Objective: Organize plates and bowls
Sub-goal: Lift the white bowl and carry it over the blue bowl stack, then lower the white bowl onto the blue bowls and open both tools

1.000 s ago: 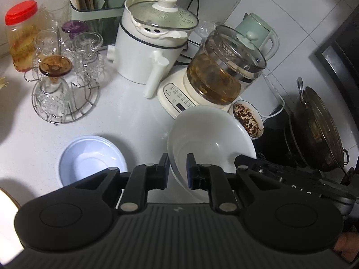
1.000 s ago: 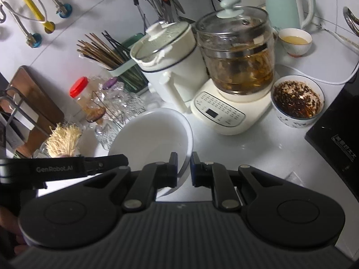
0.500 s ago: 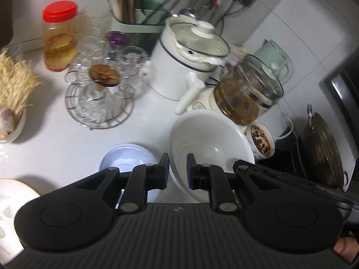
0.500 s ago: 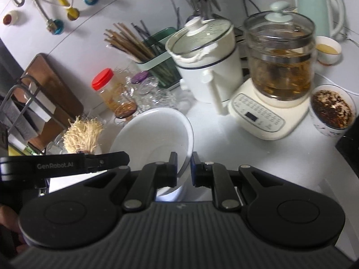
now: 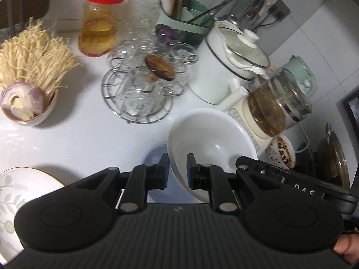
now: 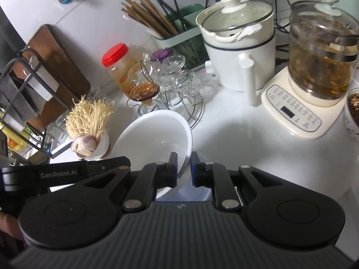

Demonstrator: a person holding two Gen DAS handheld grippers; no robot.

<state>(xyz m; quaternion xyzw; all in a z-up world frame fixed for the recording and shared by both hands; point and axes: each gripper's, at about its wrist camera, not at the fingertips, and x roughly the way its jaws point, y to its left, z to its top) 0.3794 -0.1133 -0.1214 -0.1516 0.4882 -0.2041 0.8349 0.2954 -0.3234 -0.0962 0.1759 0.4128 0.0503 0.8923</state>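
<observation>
Here the large white bowl (image 5: 208,139) hangs tilted above the white counter (image 5: 74,139), pinched at opposite parts of its rim by both tools. The left gripper (image 5: 177,171) has its jaws nearly together on the near-left rim, one pad inside the bowl and one outside, and the right gripper (image 6: 184,170) clamps the rim the same way on the other side, seen in the right wrist view with the bowl (image 6: 154,134) leaning away to the left. Directly beneath the bowl, partly hidden by it and by the fingers, lies a small pale blue bowl (image 5: 157,157) on the counter. At the lower left edge of the left view sits a plate with a leaf pattern (image 5: 13,186). Further out stand a small bowl of enoki mushrooms and cut onion (image 5: 29,112), a wire rack of glass cups (image 5: 143,89), a red-lidded jar (image 5: 98,27), a white electric pot (image 5: 226,67) with a glass lid, and a glass kettle on a cream base (image 5: 276,103). A small bowl of dark spice (image 5: 282,152) rests just beside the kettle base, and a chopstick holder (image 6: 179,33) stands against the wall behind the pot.
</observation>
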